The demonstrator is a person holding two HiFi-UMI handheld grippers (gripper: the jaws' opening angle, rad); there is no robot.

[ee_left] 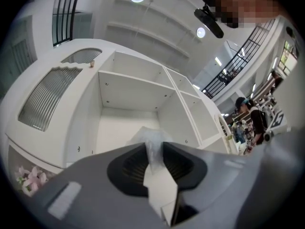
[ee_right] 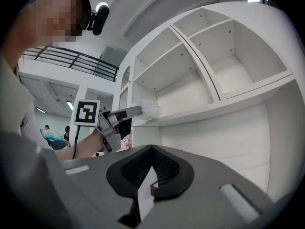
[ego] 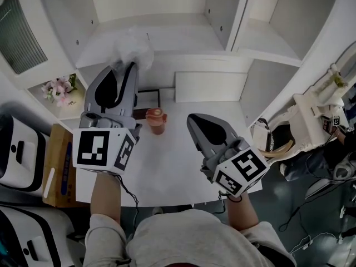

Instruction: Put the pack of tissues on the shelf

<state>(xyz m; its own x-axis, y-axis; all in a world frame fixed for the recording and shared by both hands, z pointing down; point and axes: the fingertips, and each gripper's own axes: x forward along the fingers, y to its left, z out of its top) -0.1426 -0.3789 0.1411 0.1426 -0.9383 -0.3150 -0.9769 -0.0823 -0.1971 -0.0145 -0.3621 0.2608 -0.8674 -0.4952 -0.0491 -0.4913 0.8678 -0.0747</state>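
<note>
The pack of tissues (ego: 135, 51), in crinkly clear plastic, is held up at the front edge of the white shelf board (ego: 172, 36). My left gripper (ego: 123, 67) is shut on its near end. In the left gripper view the plastic (ee_left: 153, 141) is pinched between the jaws, with the open shelf compartment (ee_left: 125, 124) right behind it. The right gripper view shows the pack (ee_right: 148, 109) touching the shelf edge (ee_right: 214, 109) from the side. My right gripper (ego: 193, 118) hovers lower over the table, shut with nothing in it (ee_right: 151, 150).
A reddish lidded cup (ego: 156, 119) stands on the white table (ego: 178, 168) between the grippers. More shelf compartments (ego: 278, 21) open to the right. Flowers (ego: 58, 88), a cardboard box (ego: 55, 160) and white devices (ego: 16, 149) sit at the left; white equipment (ego: 311, 113) at the right.
</note>
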